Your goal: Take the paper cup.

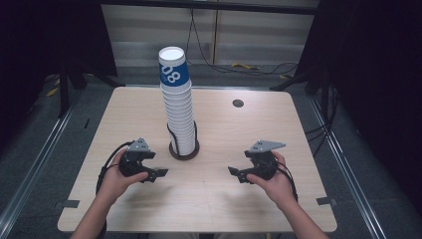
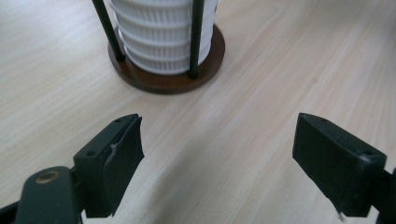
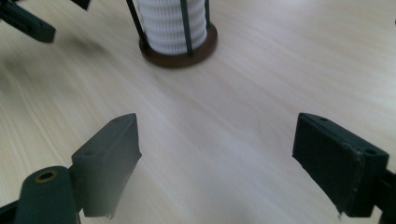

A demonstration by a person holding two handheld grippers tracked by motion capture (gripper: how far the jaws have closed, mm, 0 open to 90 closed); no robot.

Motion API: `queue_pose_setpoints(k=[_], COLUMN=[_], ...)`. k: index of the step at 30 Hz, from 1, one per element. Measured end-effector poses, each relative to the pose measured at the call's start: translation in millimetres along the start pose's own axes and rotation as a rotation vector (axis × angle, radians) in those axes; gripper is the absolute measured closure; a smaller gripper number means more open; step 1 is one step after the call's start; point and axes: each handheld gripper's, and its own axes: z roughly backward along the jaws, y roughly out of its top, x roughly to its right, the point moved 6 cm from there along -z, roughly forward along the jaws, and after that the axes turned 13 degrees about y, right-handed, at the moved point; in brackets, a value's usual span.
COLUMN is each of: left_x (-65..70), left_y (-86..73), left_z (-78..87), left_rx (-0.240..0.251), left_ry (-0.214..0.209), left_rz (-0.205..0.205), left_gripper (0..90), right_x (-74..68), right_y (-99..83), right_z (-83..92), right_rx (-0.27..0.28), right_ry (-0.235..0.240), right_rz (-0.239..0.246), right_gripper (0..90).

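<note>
Fingers [image 2: 112, 161] gape (both grippers) near one cup stack [image 1: 178, 109].

You have a tall stack of white ribbed cups [image 1: 177, 102], topmost blue-banded, standing upright in a round brown holder [image 1: 184, 153] with thin black rods, mid-table.

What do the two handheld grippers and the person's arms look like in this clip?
Both the left gripper and the right gripper are black, with two blocky flat-padded jaws, a grey three-cornered plate on top and a black trailing cable. The forearms show no sleeves.
</note>
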Motion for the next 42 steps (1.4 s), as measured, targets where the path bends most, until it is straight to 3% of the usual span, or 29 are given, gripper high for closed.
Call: queue_pose_setpoints(k=[1, 2, 3, 5, 8, 11, 14, 20, 22, 23, 24, 32, 42], left_x=[-0.7, -0.7, -0.8, -1.4, -4.2, -9.2, -14.5, -23.3, -25.0, -25.0, -25.7, -31.6, -34.3], left_y=[4.9, 4.9, 10.3, 13.6, 25.1, 39.3, 52.9, 71.3, 81.9, 81.9, 89.7, 113.0, 126.4], left_z=[2.5, 2.5, 5.2, 6.7, 12.9, 21.1, 28.2, 30.8, 33.0, 33.0, 34.8, 40.8, 39.2], left_rx=[-0.006, -0.006, 0.002, 0.005, 0.011, 0.044, 0.064, 0.090, 0.102, 0.102, 0.115, 0.159, 0.165], left_ry=[-0.001, -0.001, -0.008, -0.013, -0.012, -0.006, -0.001, 0.018, 0.012, 0.012, 0.011, 0.010, -0.003], left_rz=[0.002, 0.002, 0.013, 0.013, -0.009, -0.003, 0.002, 0.013, 0.020, 0.020, 0.015, 0.016, 0.003], left_gripper=[15.9, 15.8, 15.8, 15.9, 15.9, 15.9, 15.9, 15.9, 15.9, 15.9, 15.9, 15.8, 15.8], right_x=[-2.8, -2.8, -5.0, -6.6, -10.2, -16.9, -21.5, -23.0, -23.7, -23.7, -25.6, -32.5, -48.3], right_y=[15.0, 15.0, 31.2, 44.9, 71.3, 97.2, 121.2, 145.3, 163.3, 163.3, 176.3, 222.3, 262.8], right_z=[0.4, 0.4, 0.7, 1.5, 2.4, 2.3, 2.6, -3.7, -3.4, -3.4, -2.3, -0.1, -17.8], right_rx=[0.014, 0.014, 0.029, 0.032, 0.048, 0.072, 0.080, 0.096, 0.132, 0.132, 0.145, 0.216, 0.222], right_ry=[0.007, 0.007, 0.022, 0.028, 0.035, 0.062, 0.057, 0.066, 0.062, 0.062, 0.064, 0.067, 0.059], right_rz=[0.010, 0.010, 0.011, 0.024, 0.071, 0.083, 0.112, 0.099, 0.100, 0.100, 0.105, 0.112, 0.137], right_gripper=[14.2, 14.2, 14.2, 14.2, 14.3, 14.2, 14.3, 14.3, 14.3, 14.3, 14.1, 13.3, 13.0])
